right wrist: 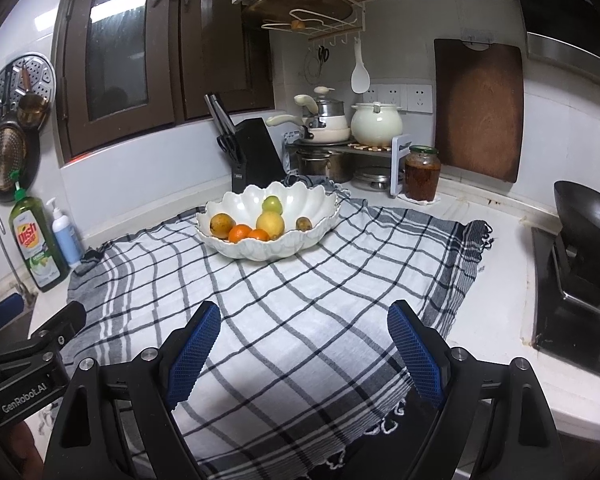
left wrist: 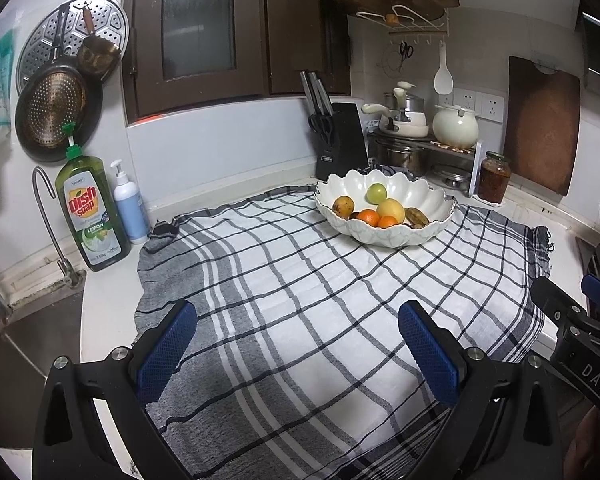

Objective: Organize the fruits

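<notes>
Fruits [right wrist: 260, 222] all sit in the white scalloped bowl [right wrist: 320, 224] at the far end of the checked cloth [right wrist: 300, 300], well ahead of both grippers, with nothing loose on the surface that I can spot. The left gripper [left wrist: 298, 354] hangs low over the near edge of the cloth, jaws spread wide and empty; the bowl lies forward and off to its right. The right gripper [right wrist: 304, 350], also wide open and holding nothing, hovers beside it, and from there the bowl lies forward and a touch to the left. So the bowl sits roughly between the two lines of sight, and neither looks clearly nearer, though the right one seems more squarely lined up. Inside, a yellow lemon [right wrist: 270, 222] stands in the middle, two oranges [right wrist: 248, 234] in front of it, a green fruit [right wrist: 272, 204] behind, a brownish one [right wrist: 221, 224] at left, another [right wrist: 303, 223] at right. Whichever reaches in has to go straight forward over the near rim.
</notes>
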The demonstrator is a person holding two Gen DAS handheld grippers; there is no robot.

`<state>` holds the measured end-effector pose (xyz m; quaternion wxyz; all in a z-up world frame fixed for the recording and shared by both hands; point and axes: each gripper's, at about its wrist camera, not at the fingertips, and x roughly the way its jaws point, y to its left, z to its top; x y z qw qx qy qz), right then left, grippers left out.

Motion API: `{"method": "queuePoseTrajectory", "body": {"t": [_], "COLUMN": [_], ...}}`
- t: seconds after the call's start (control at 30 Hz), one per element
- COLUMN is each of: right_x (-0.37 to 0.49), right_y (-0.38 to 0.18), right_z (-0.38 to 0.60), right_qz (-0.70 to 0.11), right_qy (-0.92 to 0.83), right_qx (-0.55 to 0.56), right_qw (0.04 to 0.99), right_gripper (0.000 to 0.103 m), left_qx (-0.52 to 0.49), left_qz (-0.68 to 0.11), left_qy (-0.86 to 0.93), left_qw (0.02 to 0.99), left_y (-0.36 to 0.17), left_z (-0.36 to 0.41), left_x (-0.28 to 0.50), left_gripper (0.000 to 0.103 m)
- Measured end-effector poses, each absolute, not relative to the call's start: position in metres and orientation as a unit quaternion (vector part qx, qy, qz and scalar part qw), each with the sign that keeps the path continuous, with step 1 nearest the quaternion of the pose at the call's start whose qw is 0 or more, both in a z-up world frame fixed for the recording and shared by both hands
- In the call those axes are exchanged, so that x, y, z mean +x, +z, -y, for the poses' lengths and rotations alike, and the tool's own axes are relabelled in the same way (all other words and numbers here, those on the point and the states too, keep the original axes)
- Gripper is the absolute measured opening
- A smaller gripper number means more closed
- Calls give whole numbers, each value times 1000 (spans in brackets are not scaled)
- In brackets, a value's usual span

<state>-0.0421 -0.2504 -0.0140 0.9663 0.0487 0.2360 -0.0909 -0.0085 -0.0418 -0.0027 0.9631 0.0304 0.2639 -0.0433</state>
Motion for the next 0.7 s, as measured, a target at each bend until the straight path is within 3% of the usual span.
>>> {"method": "queuePoseTrajectory", "body": {"t": [0.7], "right_x": [-42], "right_y": [-13], "right_z": [249], "right_qz": [-234], "right_qy": [-90], "right_qx": [48], "right_qw": [967], "right_gripper": [86], "left_qx": [29], "left_qz": [-263], "left_qy": [-45], "left_qw": [963], "left_y": [-2], "left_z": [42], "left_x": [-8], "left_gripper": [103]}}
